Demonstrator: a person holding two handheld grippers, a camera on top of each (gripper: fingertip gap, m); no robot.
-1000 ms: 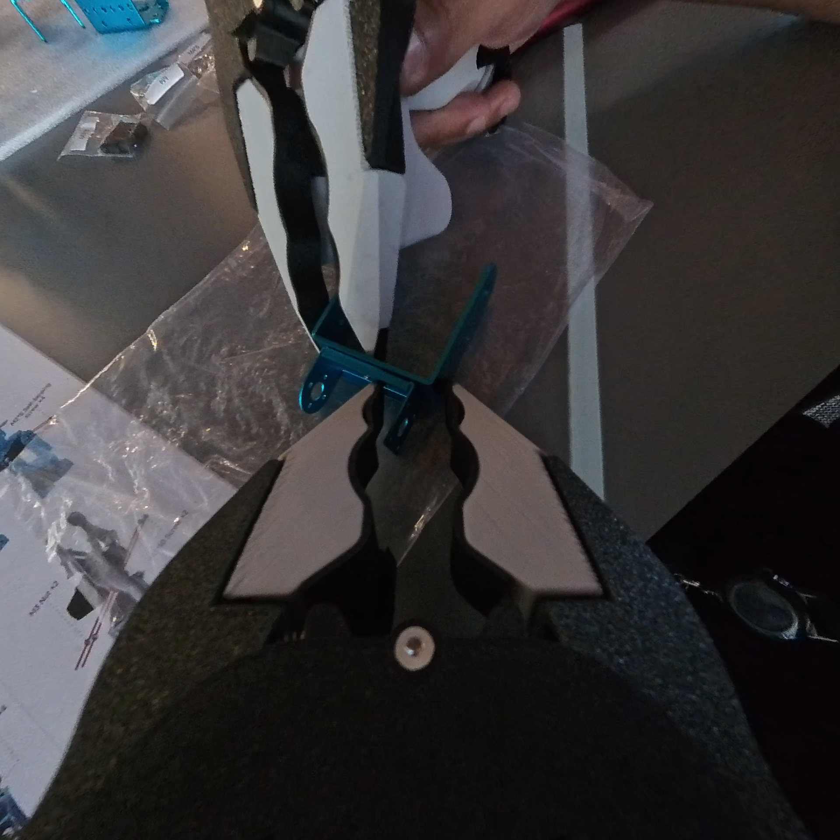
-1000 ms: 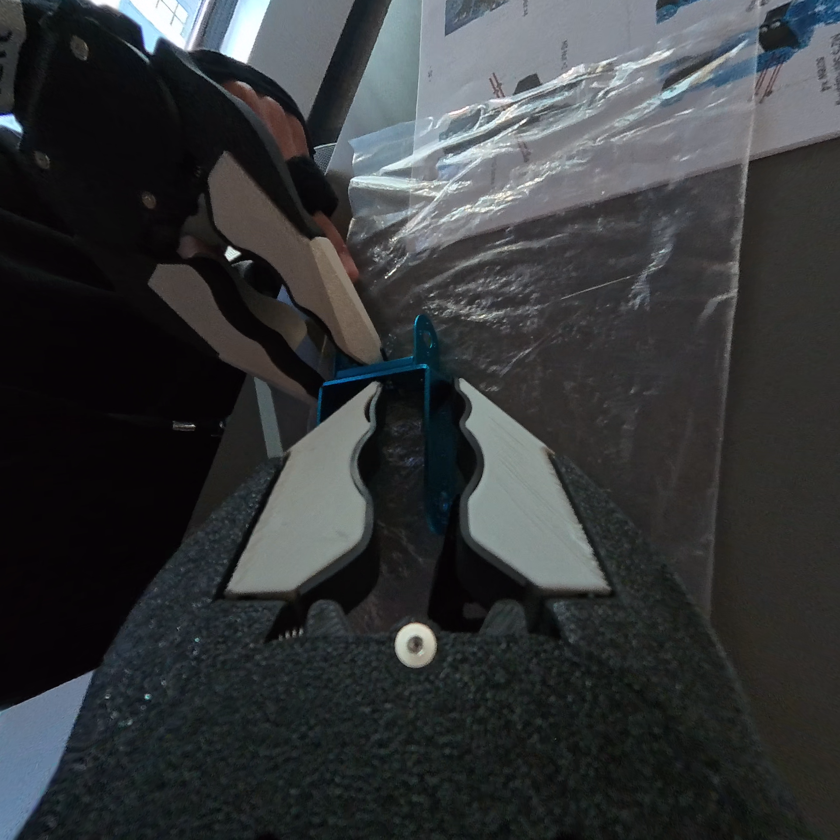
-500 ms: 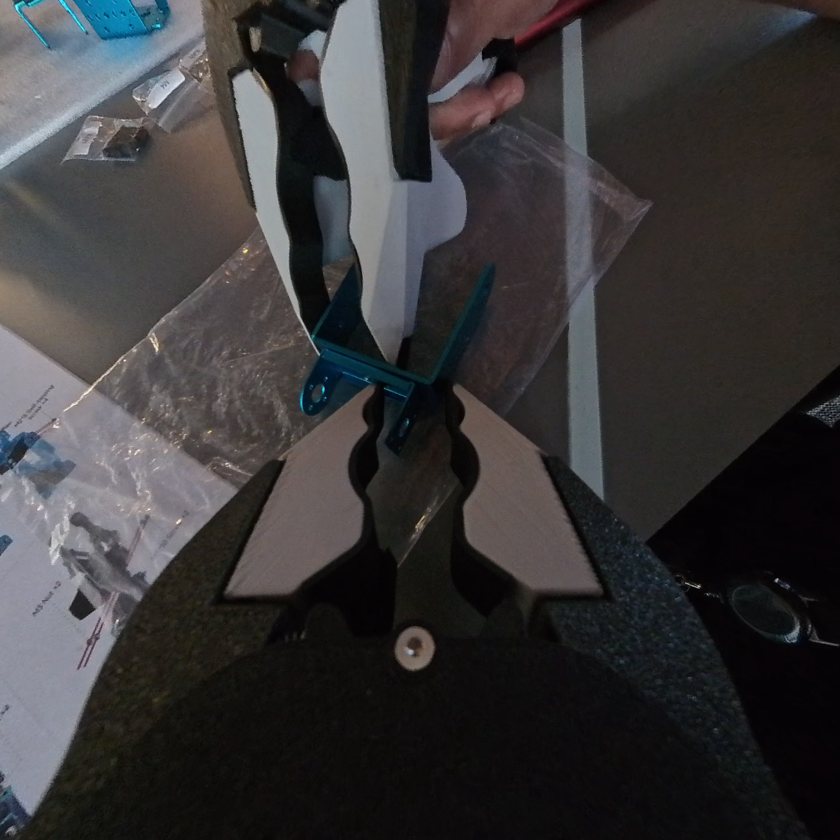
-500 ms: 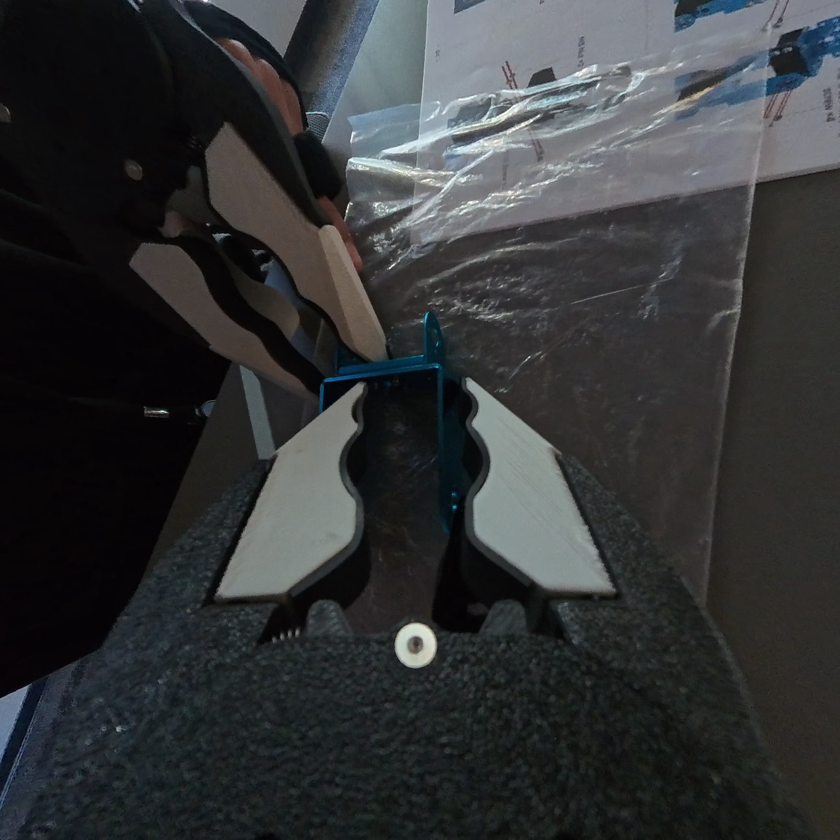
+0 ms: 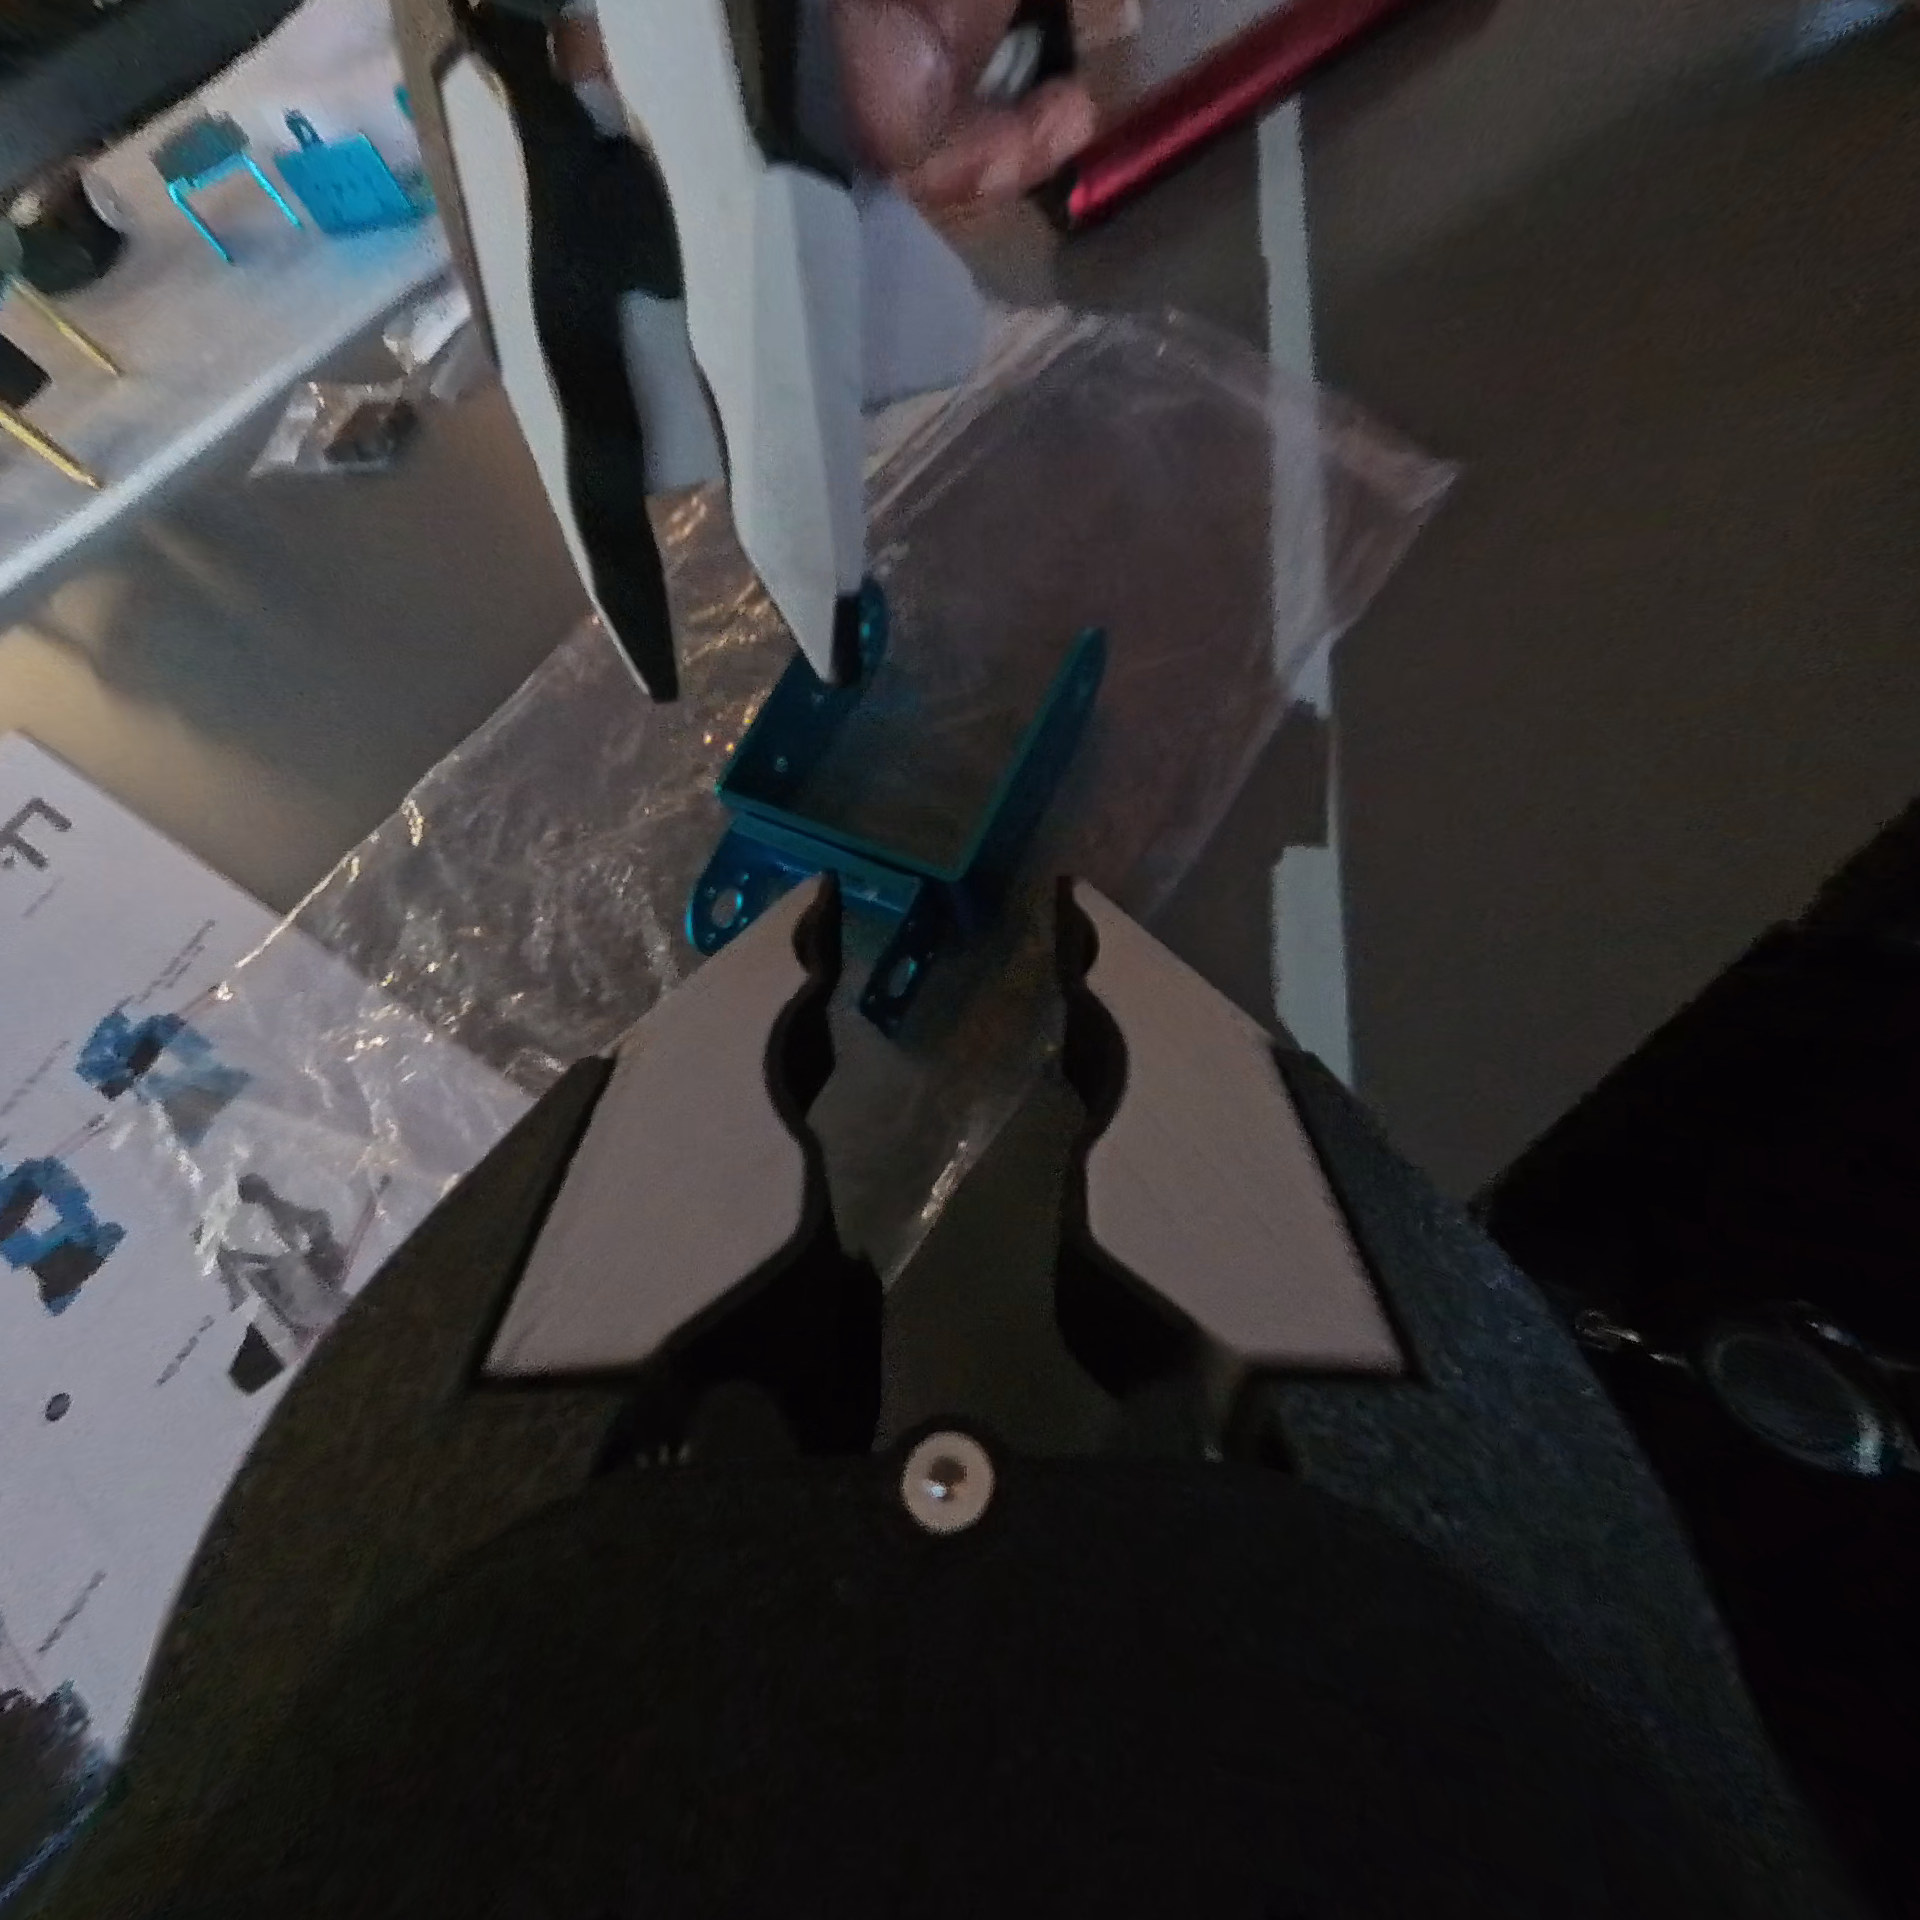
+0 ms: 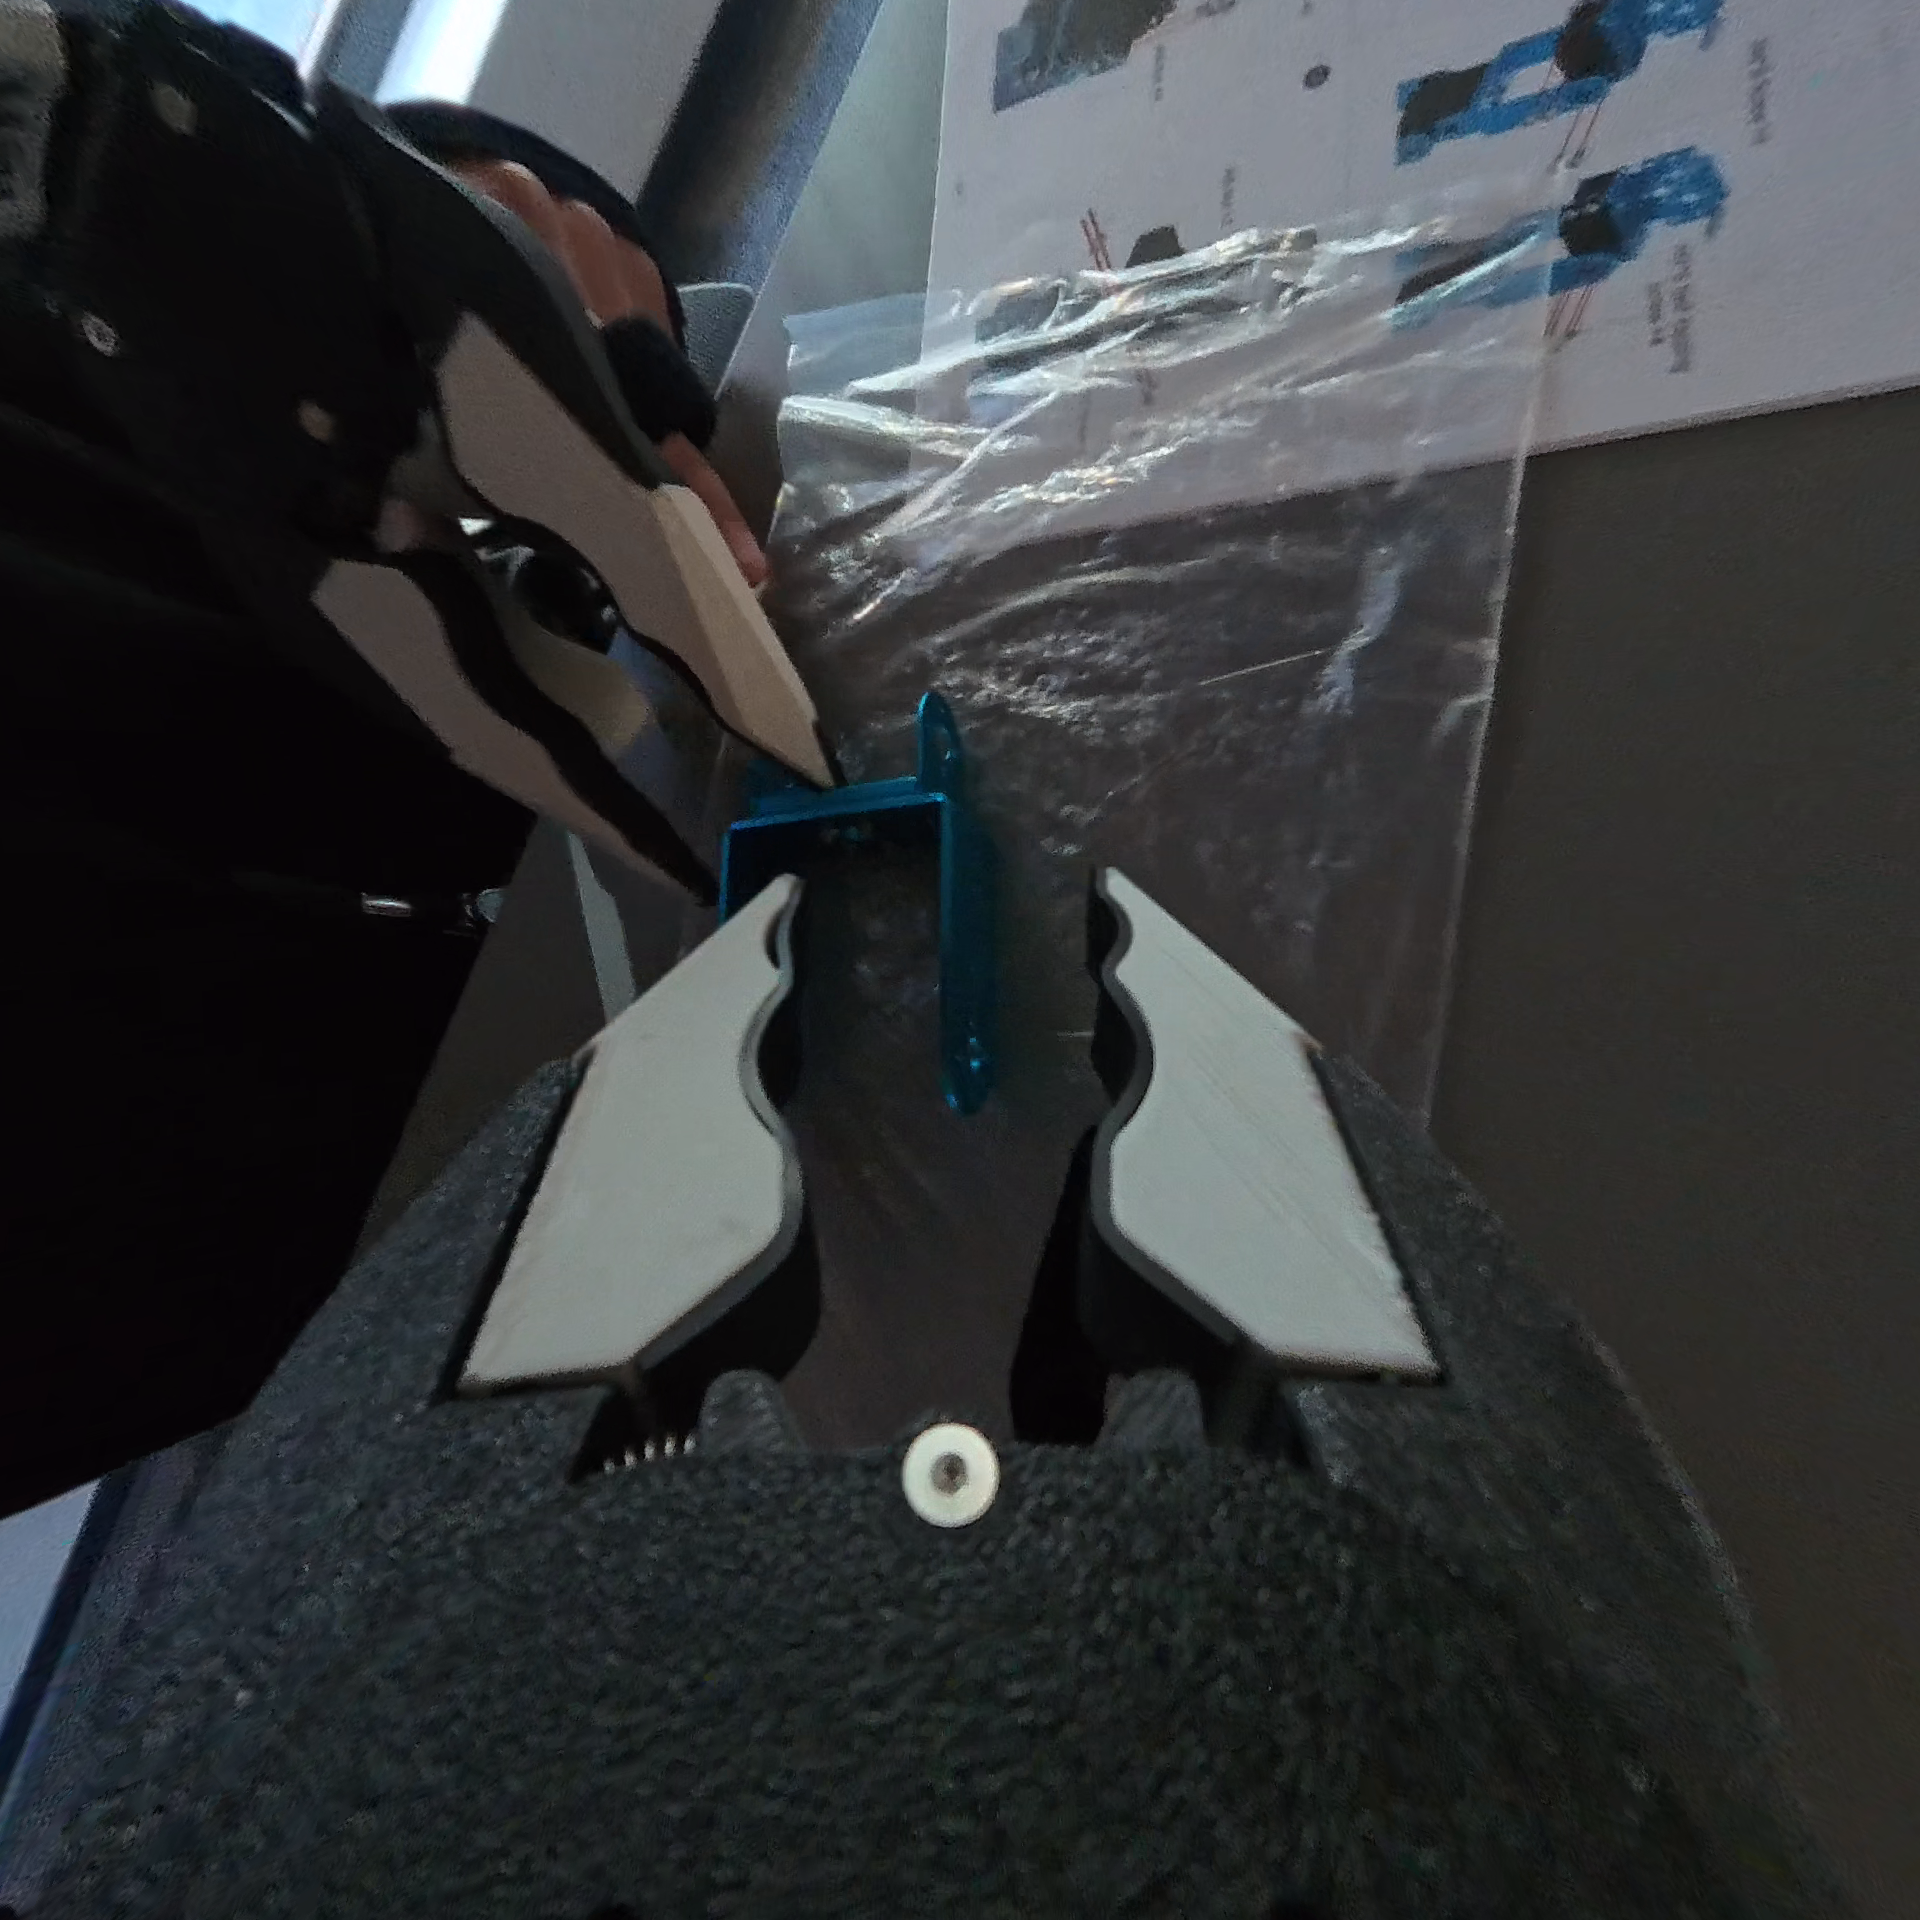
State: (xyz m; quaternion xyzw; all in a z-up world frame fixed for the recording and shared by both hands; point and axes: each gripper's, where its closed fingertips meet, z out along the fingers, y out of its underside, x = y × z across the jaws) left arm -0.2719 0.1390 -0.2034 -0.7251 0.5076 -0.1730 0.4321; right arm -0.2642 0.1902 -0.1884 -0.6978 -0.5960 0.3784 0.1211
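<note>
A blue metal bracket [image 5: 800,748], two U-shaped pieces joined at their bases, stands on a clear plastic bag [image 5: 1143,499] on the grey table. My left gripper [image 5: 945,883] is open. Its left fingertip touches the bracket's base, and one near tab lies loose between the fingers. My right gripper [image 5: 743,675] comes in from the far side, open, with one fingertip against a far arm of the bracket. In the right wrist view the right gripper [image 6: 945,883] straddles one bracket arm [image 6: 961,935] without clamping it. The left gripper [image 6: 774,836] sits at the bracket's far corner.
A printed instruction sheet [image 5: 125,1039] lies under the bag's left end and also shows in the right wrist view [image 6: 1299,156]. Small parts bags [image 5: 343,436] and blue parts [image 5: 332,187] lie at the back left. A red object [image 5: 1195,114] is at the back. A white strip [image 5: 1288,312] crosses the table.
My right gripper's jaws have opened wider step by step and it has drawn back along the bracket. My left gripper's jaws have widened a little. The bracket has stayed on the bag.
</note>
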